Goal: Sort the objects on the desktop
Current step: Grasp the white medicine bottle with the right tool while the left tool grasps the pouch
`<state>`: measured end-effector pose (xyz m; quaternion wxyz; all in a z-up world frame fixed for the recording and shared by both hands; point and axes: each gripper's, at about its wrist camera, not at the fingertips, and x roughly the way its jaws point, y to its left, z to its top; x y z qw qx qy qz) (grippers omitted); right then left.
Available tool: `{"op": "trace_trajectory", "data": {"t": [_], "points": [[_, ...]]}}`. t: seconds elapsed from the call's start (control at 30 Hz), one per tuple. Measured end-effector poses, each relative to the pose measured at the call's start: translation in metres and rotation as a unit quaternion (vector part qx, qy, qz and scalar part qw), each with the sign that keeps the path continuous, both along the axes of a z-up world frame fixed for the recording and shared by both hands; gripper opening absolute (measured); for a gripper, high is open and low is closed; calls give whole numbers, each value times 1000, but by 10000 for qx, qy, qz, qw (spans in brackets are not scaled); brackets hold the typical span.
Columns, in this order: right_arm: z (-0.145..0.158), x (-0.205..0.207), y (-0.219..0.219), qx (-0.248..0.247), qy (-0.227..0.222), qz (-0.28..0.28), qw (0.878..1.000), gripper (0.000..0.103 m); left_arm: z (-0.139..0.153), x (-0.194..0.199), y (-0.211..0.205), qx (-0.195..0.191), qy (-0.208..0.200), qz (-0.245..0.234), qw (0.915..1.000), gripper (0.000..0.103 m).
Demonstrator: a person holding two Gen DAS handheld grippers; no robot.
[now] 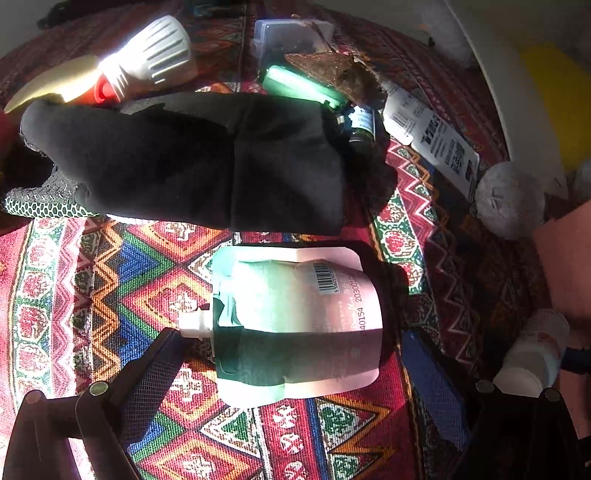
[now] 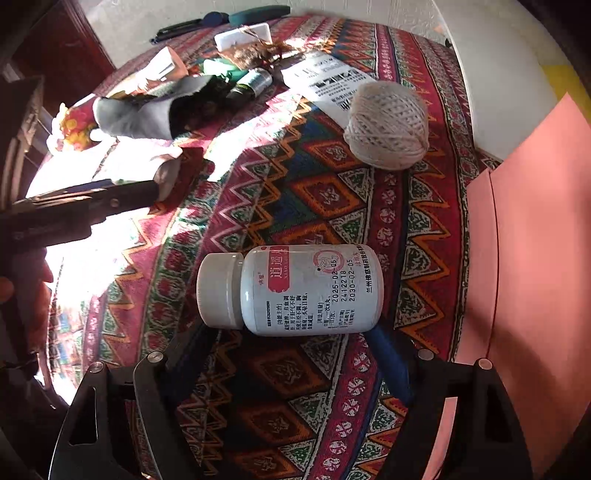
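- Far left in your left wrist view, a white ribbed cap with a red collar blazes in the sun at the cloth's far edge.
- Beside it, a black sock sprawls across the patterned tablecloth, covering much of the middle.
- Your left gripper is spread wide: one finger sits just at the white spout of the spouted pouch, the blue-padded one is off to the pouch's other side. Nothing is pinched; the pouch lies flat on the cloth between the two.
- Behind the sock, a green case and a small dark bottle huddle together, a clear plastic box beyond them.
- Further right, a printed card leans toward a ball of twine.
- Over to your right wrist view: your left gripper reaches in from the left edge, in strong glare.
- Your right gripper stands open too, its fingers either side of the white pill bottle, which lies on its side, cap pointing left, ahead of the fingertips and not clamped.
- Above right of that, the ball of twine rests on the cloth.
- At the right edge, a pink sheet overlaps the table.
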<state>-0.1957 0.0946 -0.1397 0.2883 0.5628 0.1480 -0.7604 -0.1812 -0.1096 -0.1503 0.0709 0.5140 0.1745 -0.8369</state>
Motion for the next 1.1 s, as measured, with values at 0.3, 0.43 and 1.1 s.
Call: {"op": "trace_trajectory", "data": {"t": [0.3,0.43,1.1], "points": [[35,0,28,-629,129,-276,9976,82,11,14,4,-114,188,122,9997,73],[55,6,26,-1024,223,-417,9936,82,32,37,7,-34,416,165,9990,73],[188,34,173,-2850,1888,-2077,9165,82,165,106,126,-87,2207,-1088,9692,73]]}}
